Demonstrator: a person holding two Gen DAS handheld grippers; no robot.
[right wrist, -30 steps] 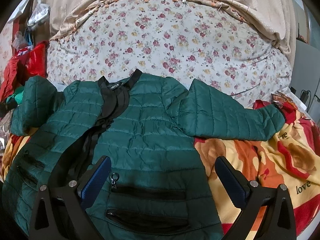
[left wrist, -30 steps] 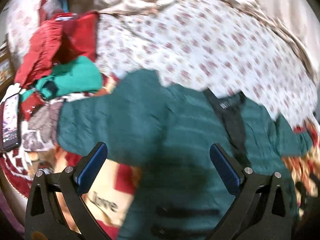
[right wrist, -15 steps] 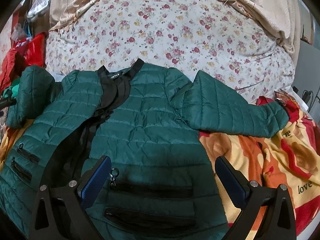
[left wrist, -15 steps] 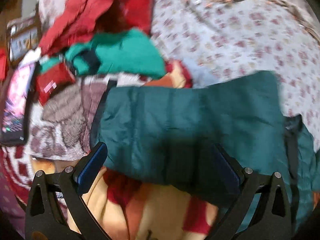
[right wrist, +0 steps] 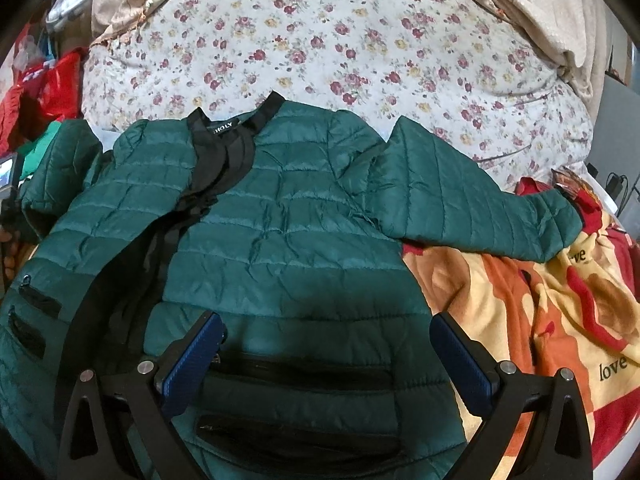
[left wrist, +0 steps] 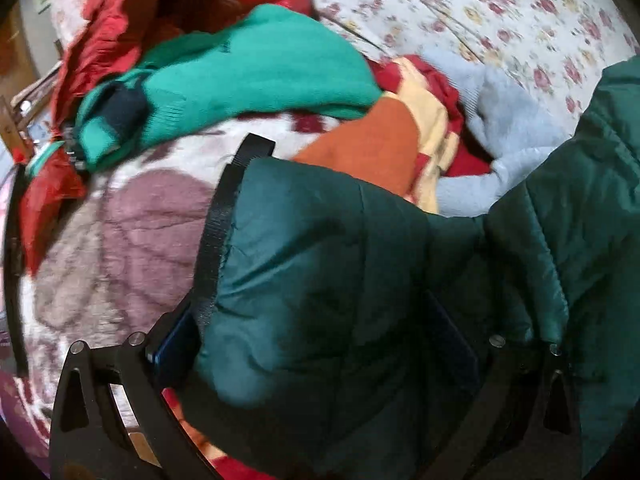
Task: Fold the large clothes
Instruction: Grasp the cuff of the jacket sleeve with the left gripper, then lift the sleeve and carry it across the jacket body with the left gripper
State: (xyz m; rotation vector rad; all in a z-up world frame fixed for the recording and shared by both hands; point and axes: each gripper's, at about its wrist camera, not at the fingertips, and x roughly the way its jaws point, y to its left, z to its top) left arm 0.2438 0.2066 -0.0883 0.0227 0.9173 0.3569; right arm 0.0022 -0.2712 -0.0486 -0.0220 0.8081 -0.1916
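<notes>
Now left tongs (left wrist: 316, 344) straddle the green jacket's (right wrist: 288, 240) sleeve cuff (left wrist: 304, 280).

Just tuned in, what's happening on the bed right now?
A dark green quilted puffer jacket lies front-up on the floral bedsheet. The left hand-held gripper is open around the jacket's black-trimmed sleeve cuff, not yet clamped. The right hand-held gripper hovers open above the jacket's hem. No fold is made yet.

The left hand-held gripper (left wrist: 316, 344) has swung left and closed in around the jacket's sleeve cuff (left wrist: 320, 280)
</notes>
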